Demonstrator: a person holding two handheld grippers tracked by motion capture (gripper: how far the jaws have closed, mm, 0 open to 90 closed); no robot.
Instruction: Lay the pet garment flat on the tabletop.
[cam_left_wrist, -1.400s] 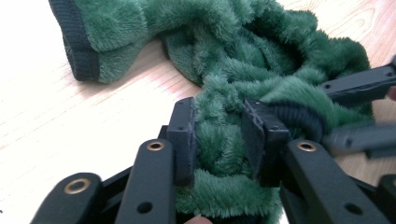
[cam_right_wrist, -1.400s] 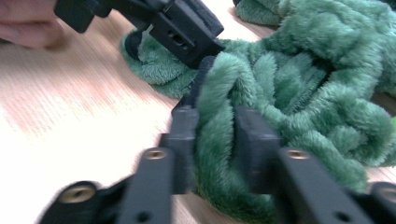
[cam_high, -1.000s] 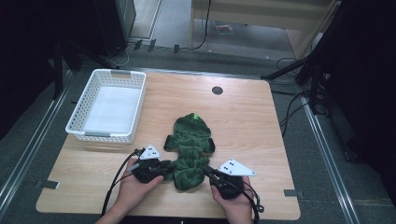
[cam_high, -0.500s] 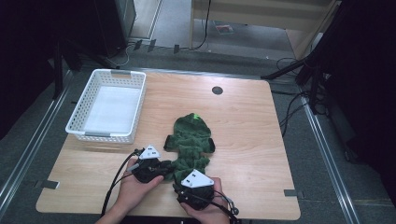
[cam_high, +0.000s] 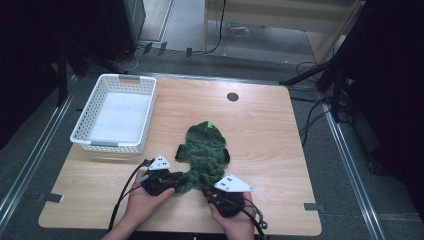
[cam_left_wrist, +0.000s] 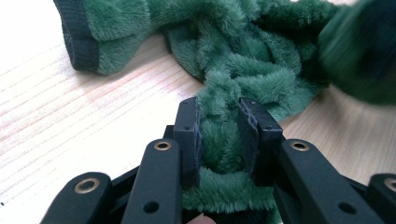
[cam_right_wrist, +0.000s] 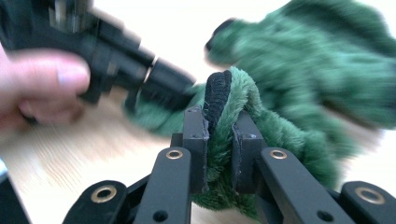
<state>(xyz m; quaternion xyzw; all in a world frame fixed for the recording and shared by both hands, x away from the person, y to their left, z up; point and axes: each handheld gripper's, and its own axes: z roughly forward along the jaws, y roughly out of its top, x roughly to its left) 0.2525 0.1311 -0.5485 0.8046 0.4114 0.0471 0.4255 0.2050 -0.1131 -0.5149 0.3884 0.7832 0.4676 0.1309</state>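
Observation:
A fluffy green fleece garment (cam_high: 205, 145) lies crumpled on the wooden table (cam_high: 280, 150), near its front edge. My left gripper (cam_high: 179, 179) is at the garment's lower left. In the left gripper view it (cam_left_wrist: 218, 126) is shut on a thick fold of the fleece (cam_left_wrist: 243, 56). My right gripper (cam_high: 206, 184) is at the garment's lower right edge. Its jaws have just been closing, and in the right gripper view the gripper (cam_right_wrist: 219, 135) pinches a raised fold with a dark ribbed hem (cam_right_wrist: 217, 93). The left gripper (cam_right_wrist: 116, 60) and its hand are blurred beyond it.
A white mesh basket (cam_high: 107, 145) stands on the table's left side, a short way beyond my left gripper. A round cable hole (cam_high: 232, 96) sits near the far edge. Bare wood lies to the right of the garment. Cables trail off the front edge.
My right gripper swung left to the garment's lower edge, then drew back slightly right, and now has the hem between its jaws. The left gripper and its fold stayed put.

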